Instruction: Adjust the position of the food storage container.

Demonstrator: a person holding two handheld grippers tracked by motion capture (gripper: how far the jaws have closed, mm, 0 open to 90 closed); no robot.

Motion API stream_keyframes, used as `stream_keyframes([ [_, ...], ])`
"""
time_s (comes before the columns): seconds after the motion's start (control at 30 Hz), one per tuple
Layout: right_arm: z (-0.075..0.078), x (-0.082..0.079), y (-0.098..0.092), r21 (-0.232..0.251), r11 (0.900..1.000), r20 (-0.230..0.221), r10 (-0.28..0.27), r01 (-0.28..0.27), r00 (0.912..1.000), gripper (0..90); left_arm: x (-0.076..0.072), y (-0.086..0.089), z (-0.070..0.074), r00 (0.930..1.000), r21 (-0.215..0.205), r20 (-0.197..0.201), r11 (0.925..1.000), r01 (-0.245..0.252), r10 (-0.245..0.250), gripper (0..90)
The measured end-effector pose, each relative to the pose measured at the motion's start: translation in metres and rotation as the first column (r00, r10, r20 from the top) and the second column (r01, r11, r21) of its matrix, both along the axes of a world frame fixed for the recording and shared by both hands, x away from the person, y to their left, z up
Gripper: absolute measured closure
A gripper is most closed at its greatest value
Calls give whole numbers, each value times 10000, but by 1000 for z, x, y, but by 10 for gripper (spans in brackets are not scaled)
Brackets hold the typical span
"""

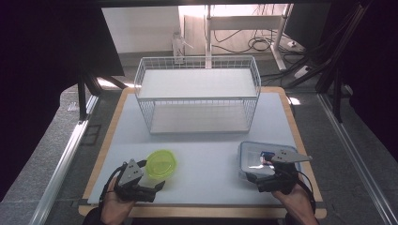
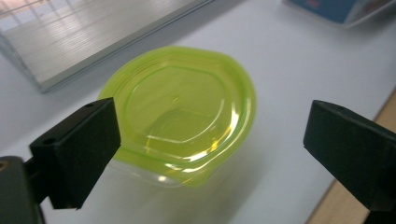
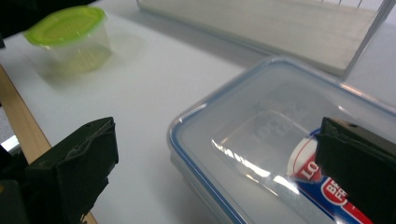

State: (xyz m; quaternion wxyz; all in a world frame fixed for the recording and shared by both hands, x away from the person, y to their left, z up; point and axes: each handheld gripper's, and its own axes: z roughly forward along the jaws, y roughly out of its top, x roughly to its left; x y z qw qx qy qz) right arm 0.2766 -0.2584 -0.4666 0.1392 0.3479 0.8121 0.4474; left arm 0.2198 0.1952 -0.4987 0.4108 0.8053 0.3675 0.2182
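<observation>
Green-lidded tub (image 1: 161, 164) sits near the front left of the white table (image 1: 206, 154), just ahead of my left gripper (image 1: 157, 186), and the clear box with the blue-rimmed lid (image 1: 263, 157) lies front right, under the nose of my right gripper (image 1: 251, 177). Both sets of jaws stand wide apart, nothing pinched in either. In the left gripper view the tub (image 2: 180, 116) sits squarely between my two black pads, not touched on either side. In the right gripper view the box (image 3: 285, 154) lies ahead, one pad over its lid near the printed label (image 3: 327, 186), the other off its edge over bare table. This looks to me like the approach, both hands lining up for a pick. Beyond stands the white wire rack (image 1: 197, 93), shelves bare, the likely destination. Next, I reckon: ease the left forward and lower so the pads bracket the tub's wall below the lid, then close gently, since thin plastic may flex or skid.
</observation>
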Motion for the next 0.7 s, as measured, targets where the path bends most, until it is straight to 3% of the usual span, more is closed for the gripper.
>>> stream_keyframes([
  [0.2,-5,1,6,-90,10000,-478,10,-15,9989,0,-1,7,3,9998,-673,-86,9975,-206,201,45],
  [0.33,-4,0,8,-228,9995,-248,-211,205,9995,10,-1,8,6,9997,-861,-85,9961,-215,208,99],
  [0.5,0,-2,5,14,9995,161,-317,317,9994,55,-1,6,7,9997,-681,-82,9974,-243,238,150],
  [0.7,1,-2,4,56,9996,176,-273,272,9995,77,-1,5,10,9998,-902,-152,9958,-167,154,190],
])
